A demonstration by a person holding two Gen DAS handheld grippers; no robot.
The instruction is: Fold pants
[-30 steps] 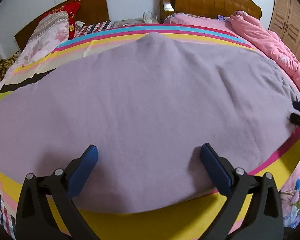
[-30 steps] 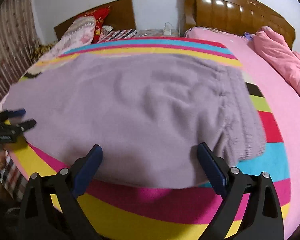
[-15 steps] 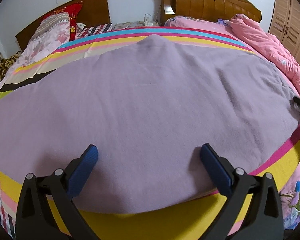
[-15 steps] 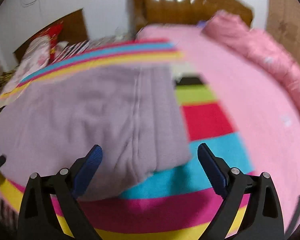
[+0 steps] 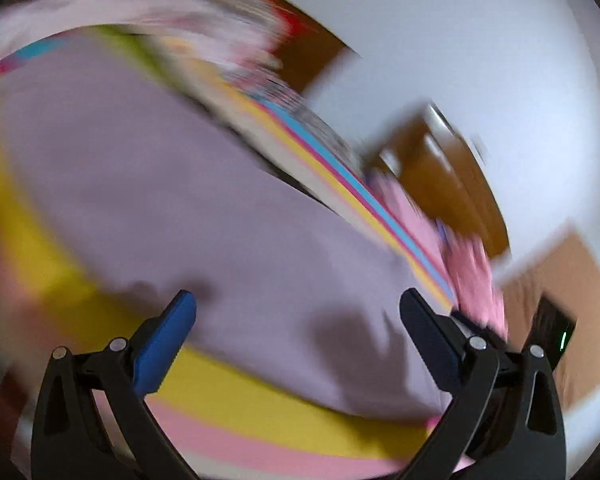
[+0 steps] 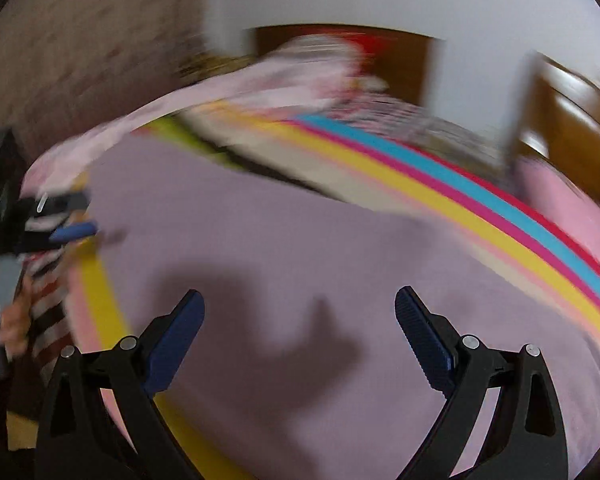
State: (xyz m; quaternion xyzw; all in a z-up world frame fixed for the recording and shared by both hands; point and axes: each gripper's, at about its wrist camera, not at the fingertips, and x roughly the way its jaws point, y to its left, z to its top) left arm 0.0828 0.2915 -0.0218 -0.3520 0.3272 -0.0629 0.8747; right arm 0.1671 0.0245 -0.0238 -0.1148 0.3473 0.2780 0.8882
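Both views swung, blurred; soft lilac pants (image 5: 204,208) flat, tools spread

Matt mauve cloth pants (image 6: 300,248) lie near a glossy wooden headboard (image 6: 572,112).

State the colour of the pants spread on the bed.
Pale lilac-purple pants, plain; clearest in the right wrist view.

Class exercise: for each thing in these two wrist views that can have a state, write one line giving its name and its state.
left gripper: open, empty, above the pants
right gripper: open, empty, above the pants
purple pants: spread flat on the bed, not gripped
striped bedspread: lies under the pants
pink quilt: bunched at the bed's far side; blurred
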